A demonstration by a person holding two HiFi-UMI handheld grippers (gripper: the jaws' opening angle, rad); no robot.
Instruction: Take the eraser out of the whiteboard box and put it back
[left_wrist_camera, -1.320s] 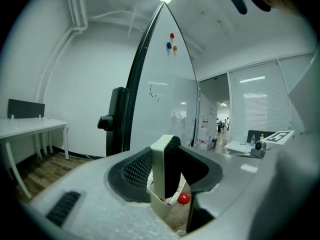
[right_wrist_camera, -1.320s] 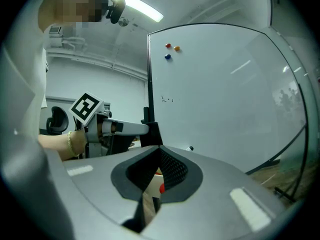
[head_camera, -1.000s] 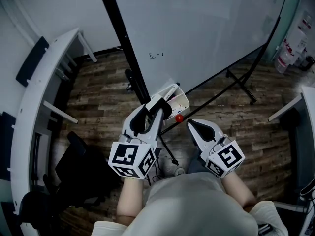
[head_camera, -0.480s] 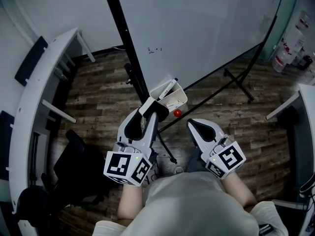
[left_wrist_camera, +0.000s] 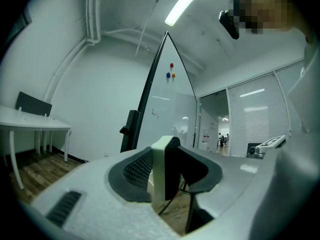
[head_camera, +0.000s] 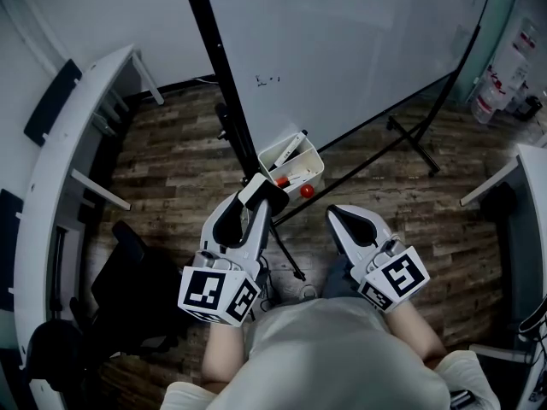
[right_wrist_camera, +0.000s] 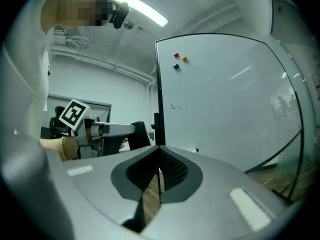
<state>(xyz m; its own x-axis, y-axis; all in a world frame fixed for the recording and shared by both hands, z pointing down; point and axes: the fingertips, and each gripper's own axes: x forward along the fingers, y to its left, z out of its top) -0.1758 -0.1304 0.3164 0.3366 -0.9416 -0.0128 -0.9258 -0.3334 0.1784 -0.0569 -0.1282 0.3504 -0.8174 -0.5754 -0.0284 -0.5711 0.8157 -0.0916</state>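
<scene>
Left gripper [head_camera: 256, 202] has the eraser [left_wrist_camera: 161, 171] clamped on edge, jaws just nipped a little tighter on it, and it's out of the whiteboard box [head_camera: 309, 162], held just short of the near rim. That upright hold looks set for dropping it back in, while the right gripper [head_camera: 339, 217] waits aside, closed and empty.

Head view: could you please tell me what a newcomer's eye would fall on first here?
The big whiteboard leaning across the top of the head view draws the eye first. Just below it, at centre, the left claw grips the eraser, a white block with a dark face, close beside the white box by the board's stand. The right claw sits shut and empty to its right.
</scene>
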